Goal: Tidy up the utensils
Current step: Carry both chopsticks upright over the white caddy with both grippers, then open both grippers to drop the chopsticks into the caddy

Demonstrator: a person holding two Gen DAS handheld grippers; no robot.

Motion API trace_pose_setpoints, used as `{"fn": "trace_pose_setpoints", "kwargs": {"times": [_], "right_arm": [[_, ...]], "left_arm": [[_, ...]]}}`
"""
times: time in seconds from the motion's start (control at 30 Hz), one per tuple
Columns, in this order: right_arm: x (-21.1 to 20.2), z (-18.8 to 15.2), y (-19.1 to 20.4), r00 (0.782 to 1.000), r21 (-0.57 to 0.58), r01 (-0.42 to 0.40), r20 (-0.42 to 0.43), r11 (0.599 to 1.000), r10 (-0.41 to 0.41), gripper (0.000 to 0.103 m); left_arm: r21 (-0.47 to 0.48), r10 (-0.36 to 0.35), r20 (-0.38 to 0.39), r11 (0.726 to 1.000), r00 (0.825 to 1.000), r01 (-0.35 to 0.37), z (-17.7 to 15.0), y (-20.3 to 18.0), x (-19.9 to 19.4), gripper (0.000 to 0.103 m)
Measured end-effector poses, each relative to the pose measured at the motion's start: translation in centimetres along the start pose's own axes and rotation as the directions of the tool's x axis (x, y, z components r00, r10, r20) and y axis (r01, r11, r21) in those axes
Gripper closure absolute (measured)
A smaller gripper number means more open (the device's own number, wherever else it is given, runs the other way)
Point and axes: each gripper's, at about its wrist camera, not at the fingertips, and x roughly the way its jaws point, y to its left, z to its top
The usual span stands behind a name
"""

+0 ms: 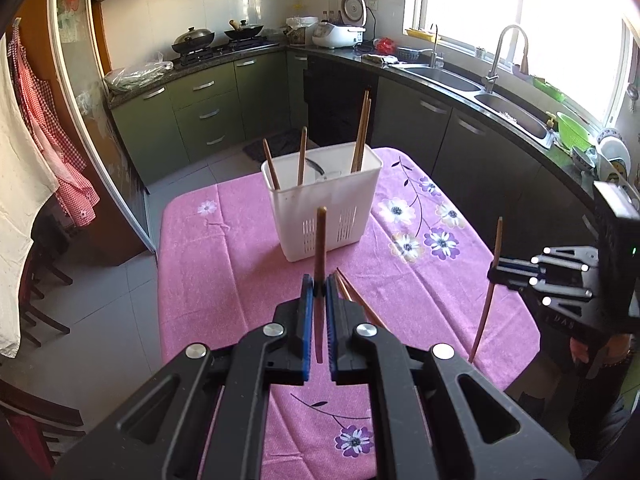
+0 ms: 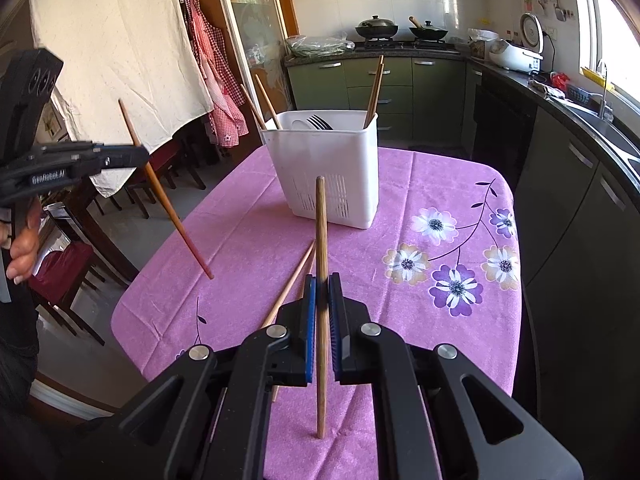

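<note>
A white utensil holder [image 1: 324, 208] stands mid-table on the pink floral cloth; it also shows in the right wrist view [image 2: 324, 168]. It holds several wooden chopsticks [image 1: 362, 132] and a fork [image 2: 320, 122]. My left gripper [image 1: 319, 286] is shut on a wooden chopstick [image 1: 320, 240], held upright above the table. My right gripper [image 2: 322, 292] is shut on another wooden chopstick [image 2: 321, 232], also upright. Each gripper shows in the other's view: the right one [image 1: 496, 272], the left one [image 2: 138, 156]. Two loose chopsticks [image 1: 360, 300] lie on the cloth between them.
The table [image 1: 208, 272] is covered by the pink cloth with flower prints. Dark chairs [image 2: 72, 280] stand at its left side. Kitchen counters with a sink [image 1: 452, 78] and stove [image 1: 216, 48] run along the far walls.
</note>
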Motion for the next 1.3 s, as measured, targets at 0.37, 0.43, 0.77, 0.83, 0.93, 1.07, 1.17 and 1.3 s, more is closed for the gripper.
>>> {"fn": "trace_pose_setpoints", "kwargs": {"times": [0.37, 0.43, 0.77, 0.83, 0.93, 1.07, 1.17, 1.3], "right_arm": [[0.8, -0.1, -0.7, 1.000, 0.008, -0.008, -0.016, 1.000, 0.008, 0.096], [1.1, -0.2, -0.8, 1.000, 0.011, -0.011, -0.021, 1.000, 0.011, 0.096], [1.6, -0.3, -1.5, 0.999, 0.026, -0.020, -0.027, 0.999, 0.020, 0.096], [1.7, -0.4, -1.5, 0.999, 0.026, -0.021, -0.029, 0.999, 0.022, 0.096], [1.7, -0.4, -1.6, 0.999, 0.027, -0.022, -0.030, 0.999, 0.023, 0.096], [1.7, -0.3, -1.6, 0.999, 0.027, -0.023, -0.027, 0.999, 0.024, 0.096], [1.5, -0.2, -1.6, 1.000, 0.029, -0.024, -0.020, 0.999, 0.024, 0.096], [0.6, 0.6, -1.4, 1.000, 0.030, -0.025, 0.010, 0.999, 0.024, 0.096]], "left_arm": [[-0.045, 0.013, 0.128, 0.999, 0.992, -0.007, 9.4, 1.3, -2.2, 0.097], [-0.060, 0.021, 0.143, 0.998, 0.990, -0.013, 10.6, 1.6, -2.1, 0.097], [-0.098, 0.046, 0.184, 0.995, 0.982, -0.029, 14.3, 2.7, -1.0, 0.097], [-0.101, 0.048, 0.192, 0.994, 0.980, -0.029, 14.7, 2.8, -0.7, 0.097], [-0.098, 0.056, 0.193, 0.995, 0.980, -0.037, 15.1, 2.7, 0.0, 0.097], [-0.098, 0.063, 0.169, 0.994, 0.984, -0.047, 15.0, 2.7, 1.8, 0.097], [-0.095, 0.060, 0.136, 0.994, 0.989, -0.047, 14.6, 2.7, 3.4, 0.097], [-0.087, 0.071, 0.102, 0.994, 0.992, -0.062, 13.9, 2.7, 5.2, 0.097]]}}
